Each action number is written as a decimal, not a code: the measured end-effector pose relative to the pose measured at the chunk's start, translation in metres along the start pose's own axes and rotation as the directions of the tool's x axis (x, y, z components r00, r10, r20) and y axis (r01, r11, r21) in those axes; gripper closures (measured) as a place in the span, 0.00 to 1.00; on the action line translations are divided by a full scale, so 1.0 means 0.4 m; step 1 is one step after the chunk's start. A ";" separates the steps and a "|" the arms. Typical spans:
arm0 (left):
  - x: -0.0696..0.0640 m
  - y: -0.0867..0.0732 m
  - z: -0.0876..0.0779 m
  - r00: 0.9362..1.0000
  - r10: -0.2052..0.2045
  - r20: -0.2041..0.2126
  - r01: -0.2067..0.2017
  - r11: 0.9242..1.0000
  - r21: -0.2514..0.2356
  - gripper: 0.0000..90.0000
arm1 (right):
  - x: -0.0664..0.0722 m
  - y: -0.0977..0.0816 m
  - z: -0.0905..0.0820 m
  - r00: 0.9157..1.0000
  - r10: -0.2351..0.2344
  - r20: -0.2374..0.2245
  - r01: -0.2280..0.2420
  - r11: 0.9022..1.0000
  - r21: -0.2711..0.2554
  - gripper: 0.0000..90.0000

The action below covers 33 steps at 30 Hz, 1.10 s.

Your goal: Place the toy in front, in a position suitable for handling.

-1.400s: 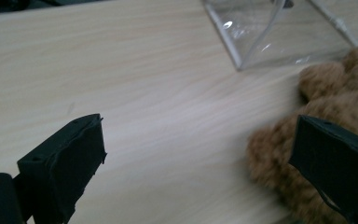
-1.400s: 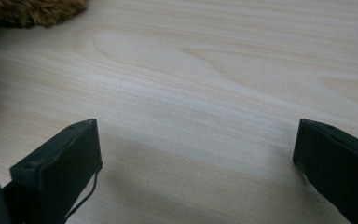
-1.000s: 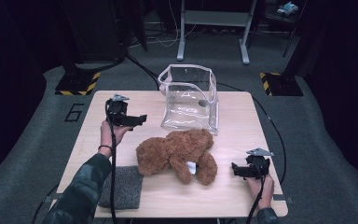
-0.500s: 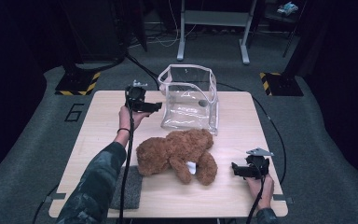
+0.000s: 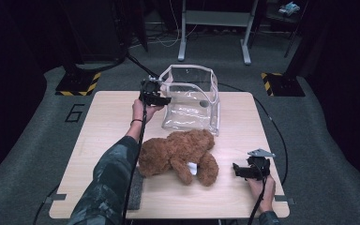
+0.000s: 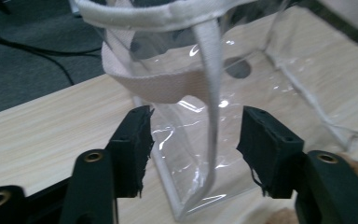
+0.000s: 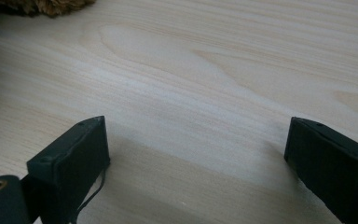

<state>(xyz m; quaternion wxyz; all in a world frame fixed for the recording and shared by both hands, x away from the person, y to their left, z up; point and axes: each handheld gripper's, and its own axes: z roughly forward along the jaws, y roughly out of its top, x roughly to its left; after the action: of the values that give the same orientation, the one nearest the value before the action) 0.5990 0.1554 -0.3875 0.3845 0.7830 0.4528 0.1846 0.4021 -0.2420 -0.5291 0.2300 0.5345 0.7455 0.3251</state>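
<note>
At the clear bag's corner, left gripper jaws closing around its strap, not yet pinching; right gripper open

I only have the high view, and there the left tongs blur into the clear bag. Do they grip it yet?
Observer: Not yet. In the left gripper view the left tongs straddle the near corner of the clear bag. The jaws have just been closing, but there are gaps at both pads.
Operator: What is between them?
Observer: The corner seam, and a white strap hanging from the rim.
Operator: And the right tongs?
Observer: The right tongs stand open over bare table, with the fur of the teddy bear at that picture's top-left corner.
</note>
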 end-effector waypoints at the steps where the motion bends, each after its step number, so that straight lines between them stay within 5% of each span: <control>1: -0.003 0.001 0.005 1.000 0.006 0.001 -0.006 1.000 0.005 0.52 | 0.001 0.000 0.000 1.000 0.003 0.000 -0.003 1.000 0.000 0.07; 7: -0.019 0.002 0.027 1.000 0.018 0.002 -0.018 0.999 0.033 0.79 | 0.001 0.000 -0.001 1.000 -0.001 -0.002 0.001 1.000 -0.004 0.08; 10: -0.015 -0.003 0.029 1.000 -0.018 0.010 0.018 1.000 0.025 0.94 | 0.001 -0.001 -0.001 1.000 -0.001 -0.002 0.001 1.000 -0.006 0.08; 18: -0.019 -0.006 0.023 0.999 -0.014 -0.035 0.014 1.000 0.006 0.96 | 0.001 -0.001 -0.002 1.000 -0.003 -0.001 0.003 1.000 -0.006 0.09; 33: 0.042 -0.055 -0.041 0.996 -0.039 -0.080 0.038 0.999 -0.019 0.96 | 0.000 -0.002 -0.003 1.000 0.001 0.007 -0.001 1.000 -0.005 0.09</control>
<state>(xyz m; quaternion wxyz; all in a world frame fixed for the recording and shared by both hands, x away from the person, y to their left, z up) 0.5850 0.1831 -0.3950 0.3764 0.7627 0.4811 0.2125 0.4008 -0.2422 -0.5289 0.2339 0.5355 0.7435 0.3252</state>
